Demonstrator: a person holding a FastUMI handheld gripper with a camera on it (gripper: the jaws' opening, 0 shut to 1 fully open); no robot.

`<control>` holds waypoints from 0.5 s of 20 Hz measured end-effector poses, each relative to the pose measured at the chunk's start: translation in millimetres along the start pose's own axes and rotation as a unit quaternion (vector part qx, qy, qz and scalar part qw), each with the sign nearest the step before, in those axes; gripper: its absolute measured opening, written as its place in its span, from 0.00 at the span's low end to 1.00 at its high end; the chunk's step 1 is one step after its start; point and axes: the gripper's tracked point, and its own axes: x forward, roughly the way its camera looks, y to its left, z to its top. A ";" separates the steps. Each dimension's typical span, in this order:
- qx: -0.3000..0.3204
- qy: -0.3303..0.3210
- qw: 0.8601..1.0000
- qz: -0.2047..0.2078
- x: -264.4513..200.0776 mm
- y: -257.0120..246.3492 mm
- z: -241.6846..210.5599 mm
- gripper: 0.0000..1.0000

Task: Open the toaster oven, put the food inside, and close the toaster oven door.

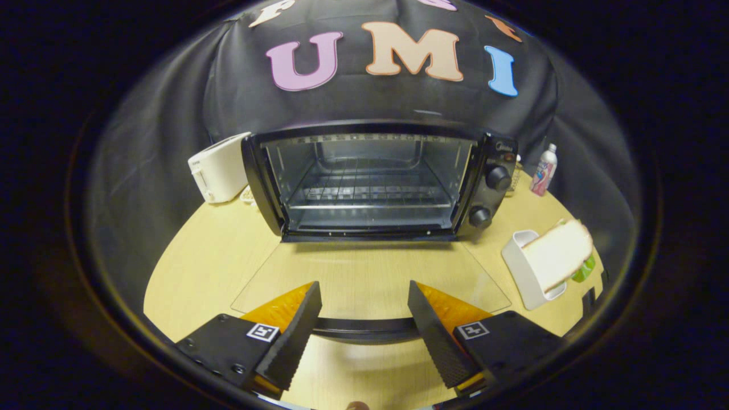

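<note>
Glass door (370, 279) of the toaster oven (376, 179) lies swung flat on the pale worktop (222, 250), with the wire rack (370, 193) bare in the lit cavity; my claw (361, 319) hangs released just in front of the oven, fingers spread over the door's dark handle (364, 329), gripping nothing. To the oven's right, near its knobs (490, 196), a sandwich (561, 253) leans in a white holder (521, 267). Left of the oven stands a white toaster (219, 168), and beyond its right side a small bottle (544, 169).
</note>
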 end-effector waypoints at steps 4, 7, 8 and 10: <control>0.000 0.029 1.000 -0.007 7.5 -2.8 -24.4 0.98; 0.006 0.027 1.000 -0.008 7.2 -3.9 -23.3 0.98; 0.005 0.026 1.000 -0.010 6.9 -5.4 -21.7 0.98; -0.001 0.020 1.000 -0.023 4.8 -14.4 -14.2 0.97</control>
